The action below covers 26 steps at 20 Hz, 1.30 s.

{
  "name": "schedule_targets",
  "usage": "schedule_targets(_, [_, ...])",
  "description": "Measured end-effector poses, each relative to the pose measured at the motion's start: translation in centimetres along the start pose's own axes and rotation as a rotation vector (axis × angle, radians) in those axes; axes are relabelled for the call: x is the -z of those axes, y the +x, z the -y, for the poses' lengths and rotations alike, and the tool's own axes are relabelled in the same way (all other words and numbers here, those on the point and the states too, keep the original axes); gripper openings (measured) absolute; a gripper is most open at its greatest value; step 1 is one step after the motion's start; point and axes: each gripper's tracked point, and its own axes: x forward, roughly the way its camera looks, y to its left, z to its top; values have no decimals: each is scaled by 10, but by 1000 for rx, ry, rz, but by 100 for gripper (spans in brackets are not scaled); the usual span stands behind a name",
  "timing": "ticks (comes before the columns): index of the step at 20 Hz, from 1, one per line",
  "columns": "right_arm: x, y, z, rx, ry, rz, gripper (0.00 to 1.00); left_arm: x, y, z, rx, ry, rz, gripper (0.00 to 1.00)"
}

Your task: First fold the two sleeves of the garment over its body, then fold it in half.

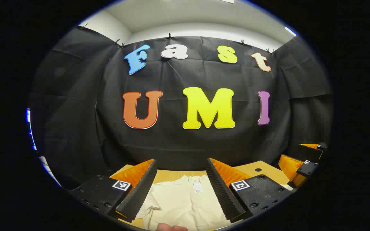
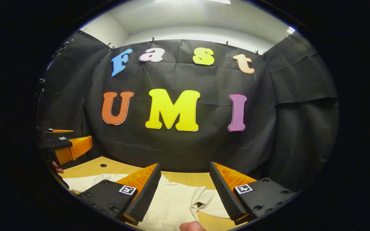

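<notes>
A cream garment lies flat on the wooden table, its collar and label toward the far wall. One sleeve sits at the left in the left gripper view. In the right gripper view the garment shows another sleeve at the right. My left gripper is open, held above the garment's collar area. My right gripper is open too, above the garment's right part. The left gripper also appears at the far left of the right gripper view, and the right gripper at the far right of the left gripper view.
The black cloth wall stands close behind the table's far edge. A small round hole marks the tabletop at the back left. A fingertip shows at the bottom edge of each view.
</notes>
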Motion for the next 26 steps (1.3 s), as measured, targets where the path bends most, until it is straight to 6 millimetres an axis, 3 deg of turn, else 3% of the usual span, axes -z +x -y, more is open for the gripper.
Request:
schedule_targets(1, [0, 0, 1, 1, -1, -1, 94, -1, -1, 0, -2, 0, 3, 100])
schedule_targets(26, [-3, 17, 4, 11, 27, 9, 95, -8, 6, 4, 12, 15, 27, 97])
